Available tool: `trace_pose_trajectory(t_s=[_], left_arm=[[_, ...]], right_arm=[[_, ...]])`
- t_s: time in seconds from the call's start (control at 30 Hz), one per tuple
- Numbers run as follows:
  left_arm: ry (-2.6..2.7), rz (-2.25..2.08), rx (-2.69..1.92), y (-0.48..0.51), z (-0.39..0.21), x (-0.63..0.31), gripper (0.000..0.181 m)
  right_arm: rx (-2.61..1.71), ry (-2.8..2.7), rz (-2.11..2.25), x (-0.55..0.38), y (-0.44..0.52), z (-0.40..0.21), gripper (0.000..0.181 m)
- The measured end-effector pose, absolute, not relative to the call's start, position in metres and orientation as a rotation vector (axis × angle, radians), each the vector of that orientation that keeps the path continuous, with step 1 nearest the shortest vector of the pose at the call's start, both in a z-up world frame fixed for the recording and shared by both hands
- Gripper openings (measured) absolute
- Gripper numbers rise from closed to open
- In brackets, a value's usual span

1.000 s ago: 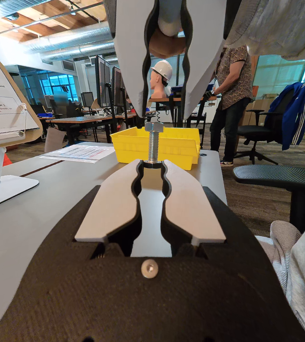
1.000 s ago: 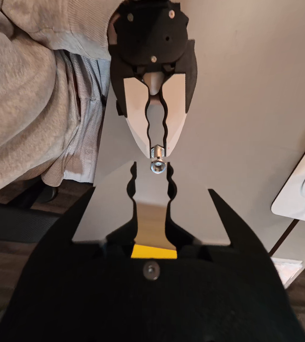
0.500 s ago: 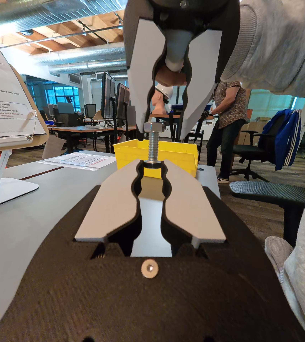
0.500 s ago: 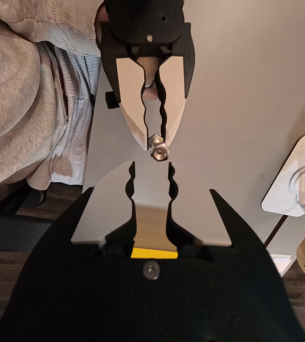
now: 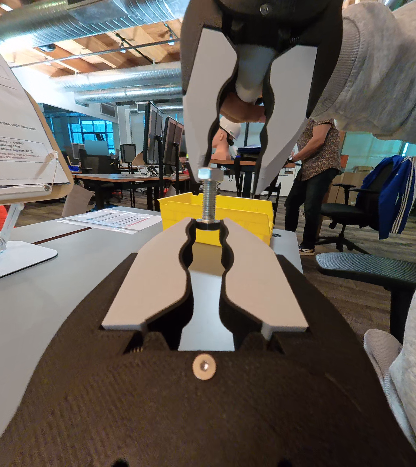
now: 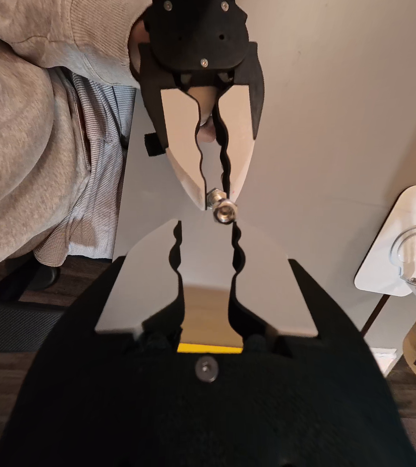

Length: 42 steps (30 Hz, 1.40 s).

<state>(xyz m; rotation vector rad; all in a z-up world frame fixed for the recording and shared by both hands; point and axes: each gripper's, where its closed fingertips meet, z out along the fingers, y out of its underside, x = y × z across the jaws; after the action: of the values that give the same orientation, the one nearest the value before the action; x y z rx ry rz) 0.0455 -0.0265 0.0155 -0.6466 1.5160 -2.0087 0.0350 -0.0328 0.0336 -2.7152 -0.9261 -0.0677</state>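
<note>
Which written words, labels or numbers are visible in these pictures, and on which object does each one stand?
Printed sheet on the stand: lines of print; I do not copy them.
Laminated sheet on the table: print too small to read.
Right wrist view: no writing.

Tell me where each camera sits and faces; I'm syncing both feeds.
Left wrist view: on the left gripper, facing level across the table toward a yellow bin; its jaws clamp an upright bolt, grey sleeve above.
Right wrist view: on the right gripper, facing straight down at the table; jaws open, sleeve top left.
Shared: bolt, table, both grippers.
</note>
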Motion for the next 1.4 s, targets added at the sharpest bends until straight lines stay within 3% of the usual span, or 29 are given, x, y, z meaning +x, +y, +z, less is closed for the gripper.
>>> trace_pose_trajectory(t_s=[0.7, 1.07, 1.4], left_arm=[[1.527, -1.965, -0.650, -0.028, 0.013, 0.048, 0.018], [1.579, -1.882, -0.685, -0.029, 0.003, 0.055, 0.018], [1.609, -1.861, -0.665, -0.034, -0.001, 0.054, 0.018]], right_arm=[[-2.706, -0.959, -0.102, 0.037, -0.026, 0.030, 0.040], [-2.710, -0.997, 0.068, 0.022, -0.041, 0.023, 0.027], [-2.687, -0.977, -0.014, 0.035, -0.030, 0.021, 0.038]])
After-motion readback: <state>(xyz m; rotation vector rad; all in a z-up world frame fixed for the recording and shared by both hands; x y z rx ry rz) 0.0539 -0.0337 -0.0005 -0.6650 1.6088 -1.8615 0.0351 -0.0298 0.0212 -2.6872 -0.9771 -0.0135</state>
